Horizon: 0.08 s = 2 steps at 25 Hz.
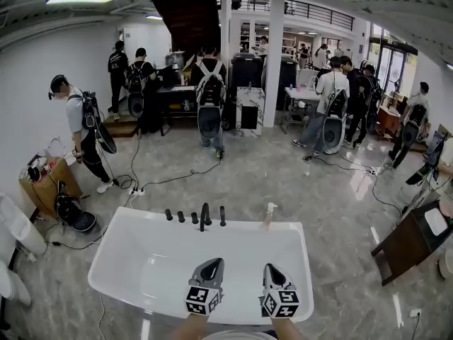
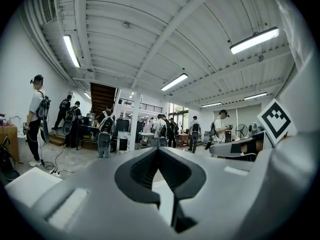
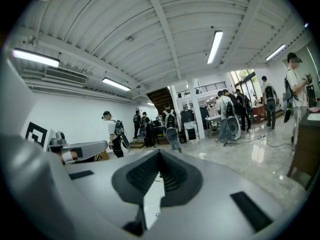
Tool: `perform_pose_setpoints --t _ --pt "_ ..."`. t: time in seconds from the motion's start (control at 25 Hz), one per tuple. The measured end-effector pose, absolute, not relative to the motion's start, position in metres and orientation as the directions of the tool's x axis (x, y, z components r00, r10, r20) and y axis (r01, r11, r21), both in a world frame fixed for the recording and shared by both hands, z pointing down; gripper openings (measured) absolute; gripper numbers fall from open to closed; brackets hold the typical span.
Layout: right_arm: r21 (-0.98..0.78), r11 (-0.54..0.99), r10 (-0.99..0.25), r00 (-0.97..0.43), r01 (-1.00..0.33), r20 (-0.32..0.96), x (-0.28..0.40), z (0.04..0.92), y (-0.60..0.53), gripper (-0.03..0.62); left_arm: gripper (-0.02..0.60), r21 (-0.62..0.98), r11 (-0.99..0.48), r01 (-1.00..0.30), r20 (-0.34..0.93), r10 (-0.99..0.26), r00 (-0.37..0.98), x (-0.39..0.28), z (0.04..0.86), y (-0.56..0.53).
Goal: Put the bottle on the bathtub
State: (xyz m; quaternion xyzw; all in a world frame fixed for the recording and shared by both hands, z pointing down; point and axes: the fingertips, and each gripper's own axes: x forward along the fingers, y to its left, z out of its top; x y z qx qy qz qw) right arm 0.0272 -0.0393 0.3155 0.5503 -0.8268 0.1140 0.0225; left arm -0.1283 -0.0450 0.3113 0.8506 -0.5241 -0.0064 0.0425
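Note:
A white bathtub [image 1: 141, 222] fills the lower middle of the head view. On its far rim, right of the black faucet [image 1: 204, 217], stands a small pale bottle [image 1: 269, 214] with a pump top. My left gripper [image 1: 211, 263] and right gripper [image 1: 272, 268] hover side by side above the tub's near end, well short of the bottle. Both point level toward the hall. In the left gripper view the left gripper [image 2: 159, 148] has its jaws together at the tips with nothing between them. The right gripper [image 3: 159, 151] looks the same in its own view. The bottle shows in neither gripper view.
Black knobs [image 1: 180, 217] line the tub's far rim left of the faucet. A dark wooden table [image 1: 409, 244] stands at the right, a cardboard box [image 1: 44, 183] and white fixtures [image 1: 18, 234] at the left. Cables [image 1: 166, 179] cross the marble floor. Several people with backpacks stand farther back.

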Motion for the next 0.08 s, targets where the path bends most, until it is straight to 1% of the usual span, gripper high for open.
perform_pose_setpoints --t 0.08 --pt "-0.162 0.362 -0.908 -0.386 -0.918 0.163 0.0284 0.312 -0.0401 0.005 0.008 0.08 -0.452 -0.888 0.029 -0.89 0.455 -0.1259 0.3073 -0.0462"
